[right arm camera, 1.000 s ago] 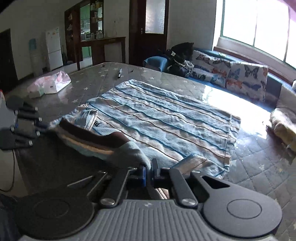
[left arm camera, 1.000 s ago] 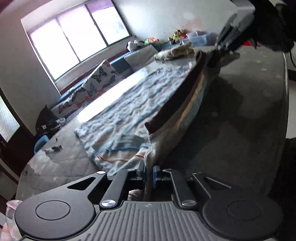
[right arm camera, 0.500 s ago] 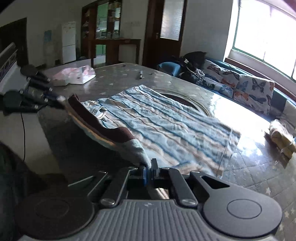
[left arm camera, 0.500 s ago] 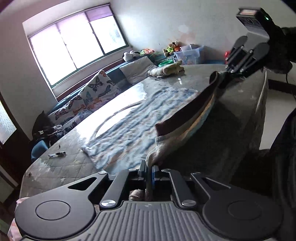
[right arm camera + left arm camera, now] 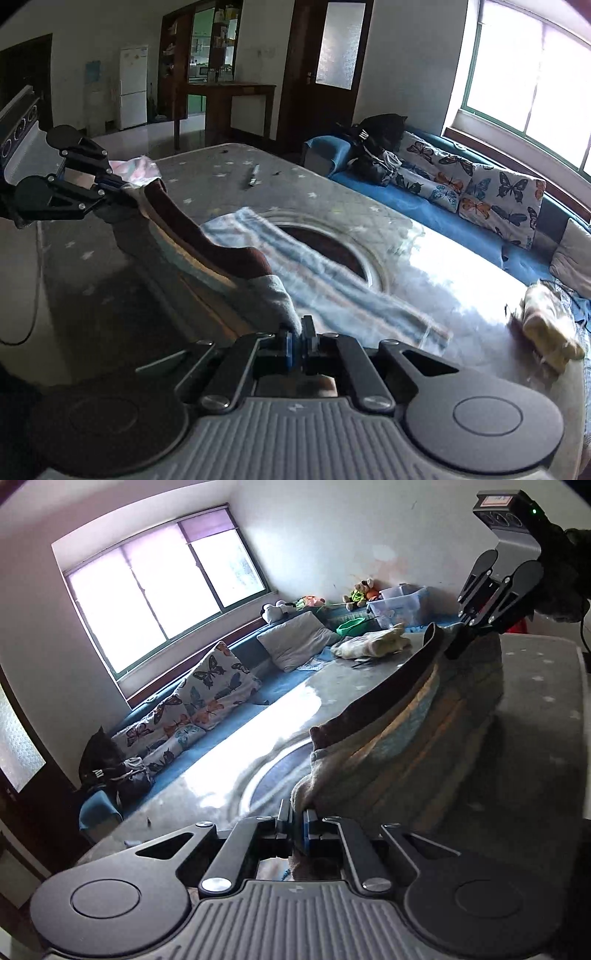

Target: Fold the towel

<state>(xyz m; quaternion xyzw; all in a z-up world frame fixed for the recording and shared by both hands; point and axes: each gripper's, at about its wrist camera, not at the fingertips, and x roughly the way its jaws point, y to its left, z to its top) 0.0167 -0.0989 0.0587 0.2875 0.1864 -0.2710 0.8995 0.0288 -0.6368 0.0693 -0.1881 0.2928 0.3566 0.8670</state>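
The left gripper [image 5: 295,827] is clamped shut on one corner of the towel [image 5: 417,734], the cloth bunching up out of its closed jaws. The right gripper [image 5: 297,341] pinches the neighbouring corner the same way. Between the two, the towel's brown-banded edge hangs lifted in a shallow sag, while the rest of the striped blue cloth trails down onto the mattress [image 5: 207,177], a grey quilted one with small stars. In the right wrist view the lower part of the towel is motion-blurred where it lies over a round dark patch on the mattress.

The towel reads as soft, limp terry, light enough for two corner pinches to carry. It will not hold any shape by itself, so it probably droops wherever it is unsupported and drags on the quilted cover. Corners look like the right places to hold; keeping the edge taut between the grippers should help the fold land square.

Farther out, a clear plastic bin [image 5: 400,603] stands at the far end of the room beside some stuffed toys [image 5: 364,589]; what it holds cannot be made out. A green bowl-like thing [image 5: 351,627] sits near it, contents hidden. A crumpled cream cloth [image 5: 546,326] lies at the mattress edge, well apart from the towel, and butterfly cushions [image 5: 480,188] line the blue sofa.
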